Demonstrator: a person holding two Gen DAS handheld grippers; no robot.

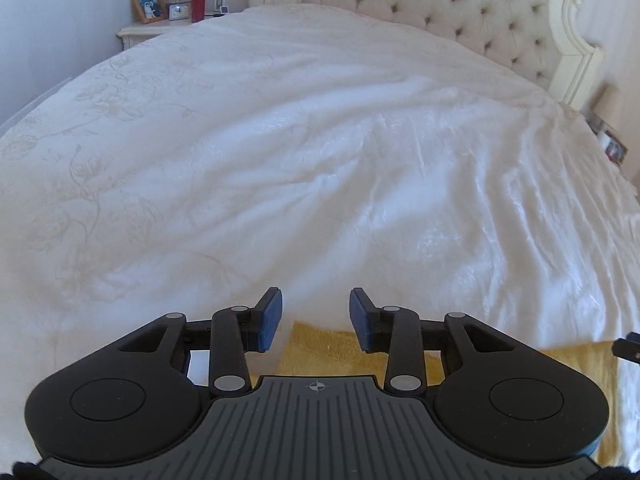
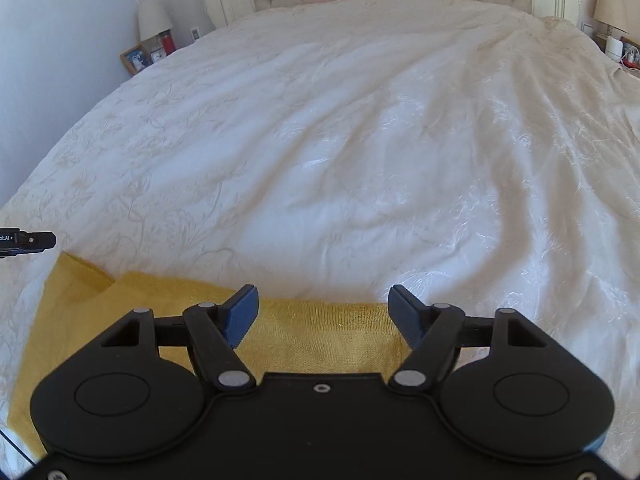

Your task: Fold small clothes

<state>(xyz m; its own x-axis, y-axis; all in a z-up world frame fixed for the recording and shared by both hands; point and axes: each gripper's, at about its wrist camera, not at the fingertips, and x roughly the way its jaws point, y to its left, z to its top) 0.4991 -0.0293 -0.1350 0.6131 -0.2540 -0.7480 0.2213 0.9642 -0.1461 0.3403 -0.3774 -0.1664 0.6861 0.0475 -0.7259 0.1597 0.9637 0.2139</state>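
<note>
While both tools hang tilted down over the near edge of the bed (image 2: 320, 128), each stands apart with nothing between its pads. Below and just ahead of the right tool (image 2: 322, 316) lies the yellow cloth (image 2: 320, 336), flat on the bedspread, its long axis running sideways. From that cloth, the left tool (image 1: 316, 318) sits over its left part, the right tool over its right part. Neither touches it, as far as can be told.
</note>
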